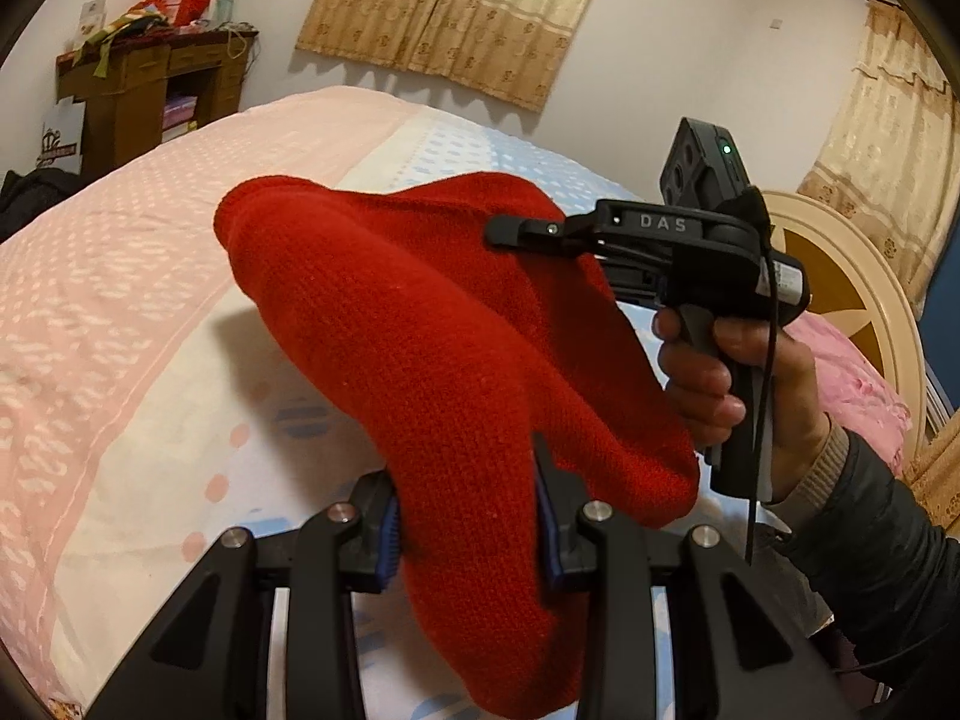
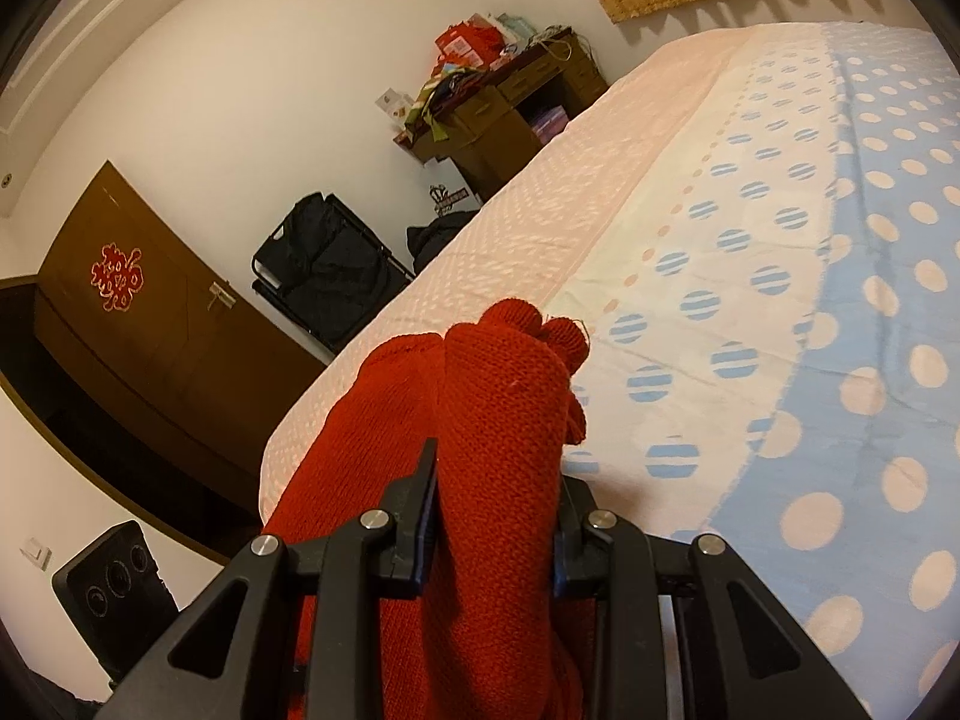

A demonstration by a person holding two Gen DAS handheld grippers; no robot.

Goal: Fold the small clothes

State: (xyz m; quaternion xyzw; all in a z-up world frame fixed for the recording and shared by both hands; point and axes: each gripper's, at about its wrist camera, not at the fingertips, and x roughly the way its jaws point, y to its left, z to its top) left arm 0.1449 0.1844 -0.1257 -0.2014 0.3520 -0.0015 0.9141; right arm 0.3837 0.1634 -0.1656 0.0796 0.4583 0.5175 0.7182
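A: Setting: bedroom. Bed (image 2: pixel 780 252) with a dotted blue, cream and pink cover serves as the work surface; bare cover all round the garment. Brown cabinet (image 1: pixel 150 90) stands beyond the bed's far corner, curtains (image 1: pixel 444 18) on the wall behind the bed, headboard (image 1: pixel 840 276) at the bed's right end in the left wrist view.

B: Garment position?

A: Red knit garment (image 1: pixel 432 360) is held up off the bed, not lying on it. It spans the two tools. Left gripper (image 1: pixel 468 540) is clamped on a thick bunch of knit at the near end; right gripper (image 1: pixel 522 234), held in the person's right hand (image 1: pixel 738 384), is closed on the far upper edge. Right wrist view confirms it: right gripper (image 2: pixel 495 528) has cloth pinched between its blue pads (image 2: pixel 427 516), folds bulging out ahead.

B: Long axis?

A: Runs from the left jaws up and away toward the right tool, over the bed's cream strip. Both tools are in contact, so neither is nearer. The far rounded end droops free beyond both grips, toward the cabinet side.

B: Obstructions?

A: None on the bed under the cloth. Judgement: the garment is bunched, not spread, so it likely needs laying flat on the cover before any fold. Risk: the thick knit slipping out of one grip.
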